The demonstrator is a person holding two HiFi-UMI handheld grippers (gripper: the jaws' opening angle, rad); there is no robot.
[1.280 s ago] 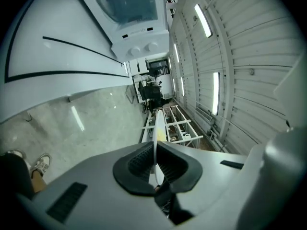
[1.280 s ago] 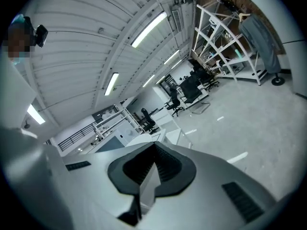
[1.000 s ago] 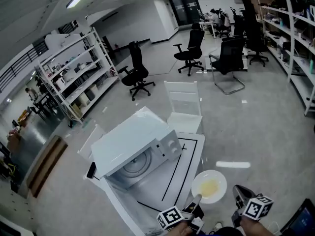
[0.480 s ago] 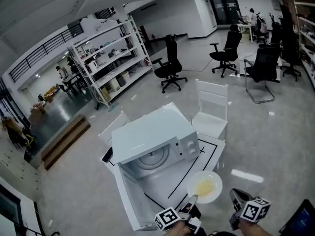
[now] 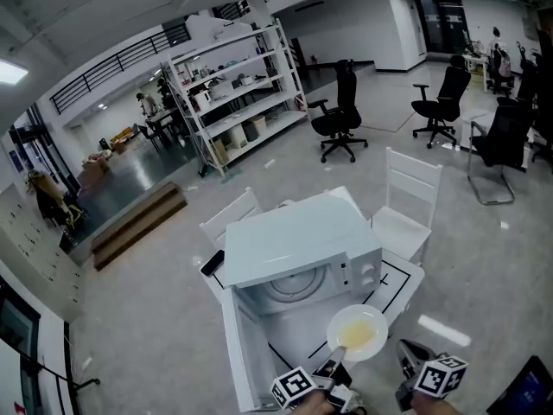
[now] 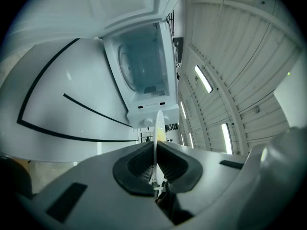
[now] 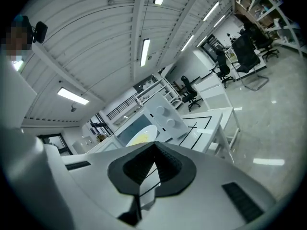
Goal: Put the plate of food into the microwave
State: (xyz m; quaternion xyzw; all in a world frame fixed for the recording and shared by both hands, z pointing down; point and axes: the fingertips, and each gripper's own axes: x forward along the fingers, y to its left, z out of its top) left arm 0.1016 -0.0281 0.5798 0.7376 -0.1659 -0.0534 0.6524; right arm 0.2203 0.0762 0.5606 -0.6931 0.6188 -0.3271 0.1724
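Grey floor [image 5: 155,318] spreads all round the microwave [image 5: 294,240]; beneath it, a white counter [image 5: 408,277] lined in black; behind it, a white chair [image 5: 410,197]; the plate of food [image 5: 357,331] hangs before its open cavity, rim pinched by the left tool [image 5: 337,359]; right tool [image 5: 406,361] closed, empty.

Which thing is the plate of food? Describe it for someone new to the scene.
Find the white microwave, door open, on the white table. In front of its cavity is a round white plate with yellow food, its near rim pinched in the left gripper; it alone is held off the table.
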